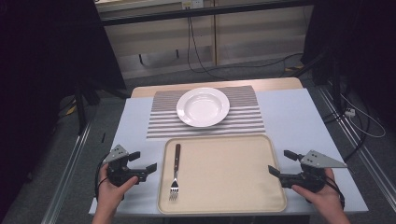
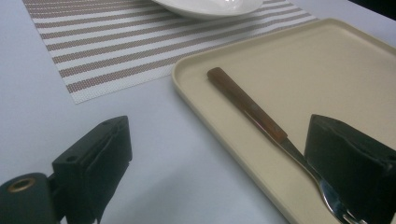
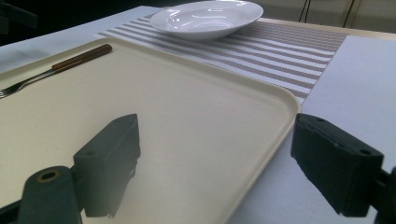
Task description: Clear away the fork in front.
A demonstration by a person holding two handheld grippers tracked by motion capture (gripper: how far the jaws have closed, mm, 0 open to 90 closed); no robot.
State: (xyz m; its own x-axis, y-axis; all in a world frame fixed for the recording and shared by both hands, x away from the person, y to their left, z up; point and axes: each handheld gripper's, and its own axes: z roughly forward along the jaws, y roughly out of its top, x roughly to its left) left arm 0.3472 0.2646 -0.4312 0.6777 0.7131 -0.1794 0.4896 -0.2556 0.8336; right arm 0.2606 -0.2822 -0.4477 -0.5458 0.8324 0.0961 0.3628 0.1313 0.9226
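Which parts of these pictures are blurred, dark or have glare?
High view: surroundings dark, table evenly lit. Left gripper view: near black jaws soft, fork handle sharper. Right gripper view: jaws blurred, bright reflections on the plate, a soft sheen on the tray.

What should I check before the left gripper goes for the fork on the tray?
1. Left gripper open and holding nothing: ok, its fingers stand wide apart.
2. Fork free to grasp: ok, it lies flat on the tray near its left edge, nothing on it.
3. Handle reachable: ok, the wooden handle points toward the plate, tines toward the person.
4. Tray rim in the way: cannot tell, though the raised rim runs between gripper and fork.
5. Right gripper out of the way: ok, open by the tray's right edge.
6. Plate empty: ok, on the striped mat.
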